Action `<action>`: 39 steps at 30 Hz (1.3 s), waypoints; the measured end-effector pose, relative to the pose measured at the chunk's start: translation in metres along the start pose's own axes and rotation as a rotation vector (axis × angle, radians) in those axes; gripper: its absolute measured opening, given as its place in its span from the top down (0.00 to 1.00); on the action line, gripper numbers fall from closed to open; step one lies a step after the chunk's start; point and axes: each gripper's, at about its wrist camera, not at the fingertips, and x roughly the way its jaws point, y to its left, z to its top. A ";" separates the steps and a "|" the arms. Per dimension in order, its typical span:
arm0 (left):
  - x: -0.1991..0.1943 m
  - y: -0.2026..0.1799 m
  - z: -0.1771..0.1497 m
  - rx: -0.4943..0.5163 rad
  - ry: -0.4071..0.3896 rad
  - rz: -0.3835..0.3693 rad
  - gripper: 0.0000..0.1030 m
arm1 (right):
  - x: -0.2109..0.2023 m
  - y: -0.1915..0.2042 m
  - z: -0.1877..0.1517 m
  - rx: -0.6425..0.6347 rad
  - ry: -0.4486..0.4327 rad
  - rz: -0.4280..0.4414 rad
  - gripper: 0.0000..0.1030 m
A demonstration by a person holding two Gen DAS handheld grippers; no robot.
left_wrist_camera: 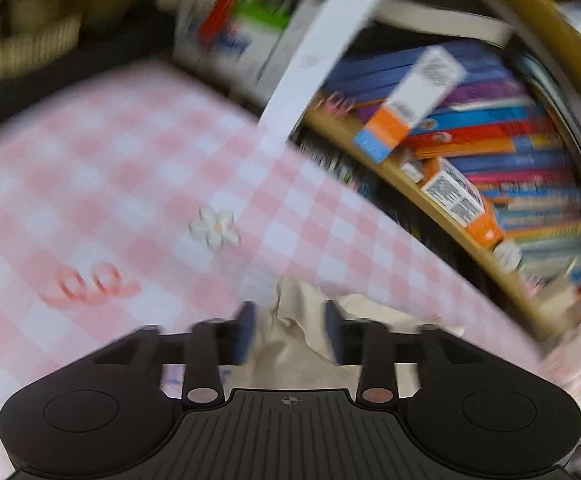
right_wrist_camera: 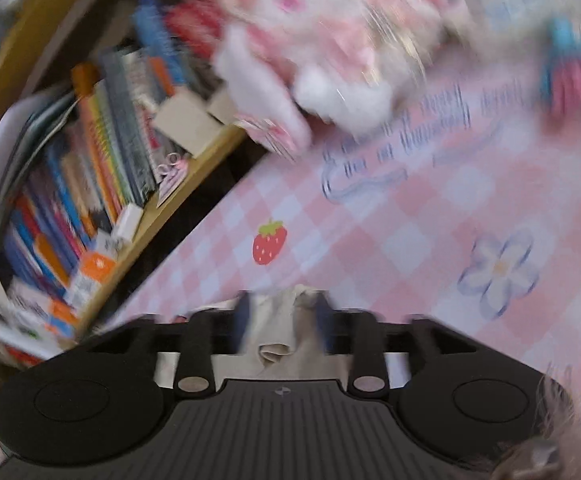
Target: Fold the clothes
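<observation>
Left gripper: the left gripper (left_wrist_camera: 290,330) is pinching a bunched fold of cream cloth (left_wrist_camera: 290,356) between its two dark fingers, which are sitting close on either side of the fabric.
Right gripper: the right gripper (right_wrist_camera: 282,320) is likewise clamping a gathered piece of the cream cloth (right_wrist_camera: 276,344), the fabric puckering and curling between its fingers.
Cloth: in both wrist views the garment is hanging just in front of the grippers and reaching back beneath them; what kind of garment it is cannot be told. In the left view it is lying over the near part of the tablecloth, close to its right-hand edge.
Tablecloth, left view: a pink-and-white checked tablecloth (left_wrist_camera: 110,168) is spreading out ahead, carrying a printed white flower (left_wrist_camera: 215,229) and a pink squiggle (left_wrist_camera: 90,282) nearer its left side.
Tablecloth, right view: the same checked tablecloth (right_wrist_camera: 430,216) is showing a printed strawberry (right_wrist_camera: 269,242) near its left edge, a blue-outlined flower (right_wrist_camera: 498,272) to the right and blurred blue lettering (right_wrist_camera: 422,140) further off.
Far end: a pink-and-white plush toy (right_wrist_camera: 322,48) is sitting at the far edge.
Beyond the edge: a wooden bookshelf (left_wrist_camera: 430,204) packed with colourful books (left_wrist_camera: 510,148) is standing alongside the table; in the right view the bookshelf (right_wrist_camera: 194,184) is running along the left.
Sharpness: both views are smearing with motion blur.
</observation>
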 end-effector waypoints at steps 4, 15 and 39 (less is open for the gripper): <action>-0.020 -0.046 -0.024 0.179 -0.050 -0.036 0.40 | -0.021 0.039 -0.021 -0.323 -0.064 -0.083 0.47; 0.000 -0.140 -0.088 0.506 0.040 -0.072 0.41 | 0.016 0.103 -0.092 -0.700 0.012 -0.120 0.42; 0.089 -0.208 -0.026 0.552 0.087 0.089 0.43 | 0.025 0.099 -0.098 -0.805 0.140 -0.059 0.38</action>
